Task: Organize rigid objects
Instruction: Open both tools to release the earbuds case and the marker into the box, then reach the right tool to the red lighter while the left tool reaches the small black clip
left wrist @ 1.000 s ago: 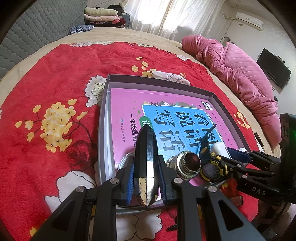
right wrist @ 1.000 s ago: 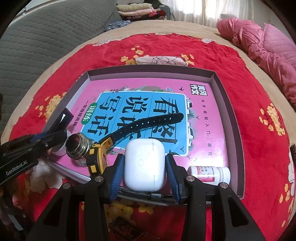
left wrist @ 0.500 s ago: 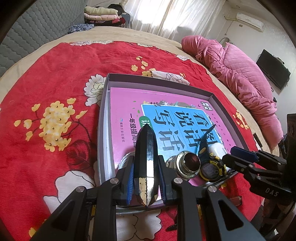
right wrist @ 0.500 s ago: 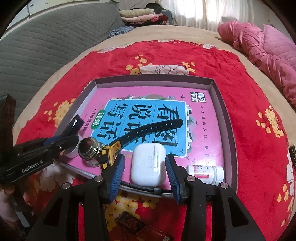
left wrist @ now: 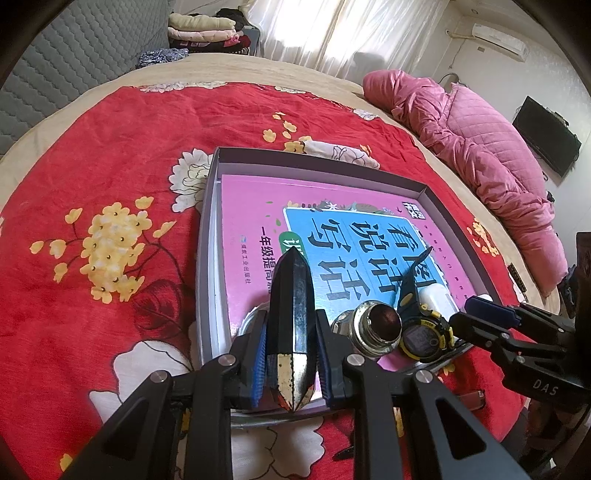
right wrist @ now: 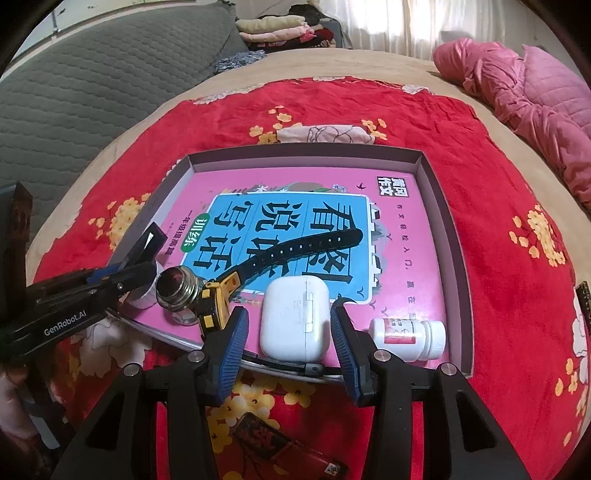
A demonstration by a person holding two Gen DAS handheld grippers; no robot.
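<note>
- Nearest the right wrist camera, outside the tray: one dark red-and-black flat packet (right wrist: 284, 448) lies on the red floral bedspread (right wrist: 498, 206); judged not yet put away.
- Right gripper (right wrist: 288, 334): jaws spread, standing either side of one white rounded earbud case (right wrist: 293, 323) without visibly touching it. Case lies flat at the tray's near edge; judged placed.
- Left gripper (left wrist: 290, 356): jaws pinching one black faceted crystal-shaped piece with a gold base (left wrist: 291, 325), held over the tray's near left corner. Judged not yet set down.
- Grey shallow cardboard tray (right wrist: 428, 166), count one, lined with one pink-and-blue exercise book (right wrist: 402, 236).
- Along the near edge, left to right in the right view: one glass jar with a threaded neck (right wrist: 176, 291), one yellow-and-black digital wristwatch (right wrist: 218, 306), earbud case, one white pill bottle on its side (right wrist: 408, 338).
- Something white shows beneath the left gripper; identity unclear.
- Progress estimate: well along; crystal and packet remain.
- Far: one pink quilted duvet (left wrist: 480, 147), one stack of folded clothes (right wrist: 280, 31).
</note>
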